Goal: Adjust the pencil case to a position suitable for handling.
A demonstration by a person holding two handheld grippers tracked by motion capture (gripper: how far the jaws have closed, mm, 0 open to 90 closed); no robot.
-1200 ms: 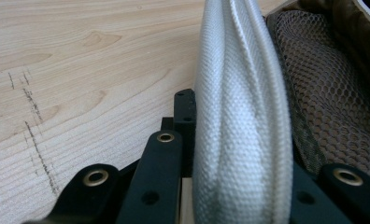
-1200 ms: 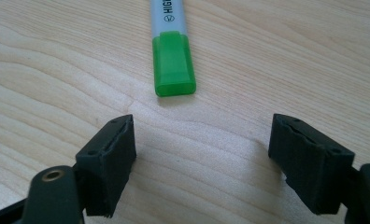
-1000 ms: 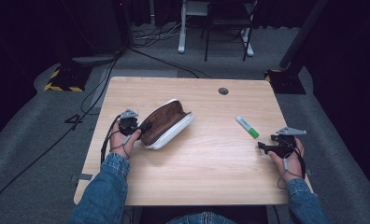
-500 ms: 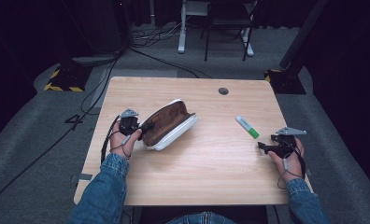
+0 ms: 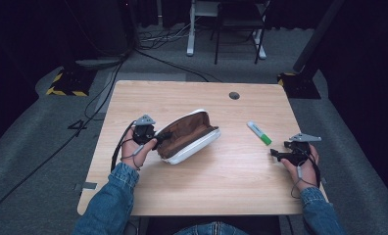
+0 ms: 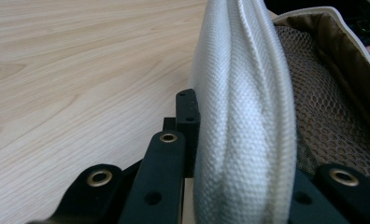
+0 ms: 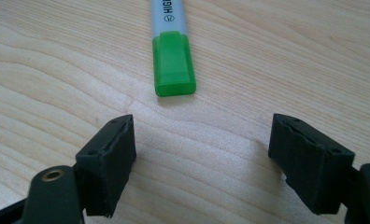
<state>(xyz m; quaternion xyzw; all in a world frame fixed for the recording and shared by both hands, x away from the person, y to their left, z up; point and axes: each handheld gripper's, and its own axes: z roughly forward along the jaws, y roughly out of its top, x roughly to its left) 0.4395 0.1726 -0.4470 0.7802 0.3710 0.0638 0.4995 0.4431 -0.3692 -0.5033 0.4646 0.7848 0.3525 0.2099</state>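
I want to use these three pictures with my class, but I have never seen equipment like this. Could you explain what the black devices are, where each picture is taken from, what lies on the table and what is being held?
A person in denim sleeves sits at a wooden table and holds black two-jawed tongs in each hand. One picture looks down from above; the other two come from small cameras riding on the tongs, looking along their jaws. The left tongs are clamped on the white wall of an open pencil case with a brown mesh lining, seen close up in the left gripper view. The right tongs are open and hold nothing. Just ahead of them lies a highlighter with a green cap.
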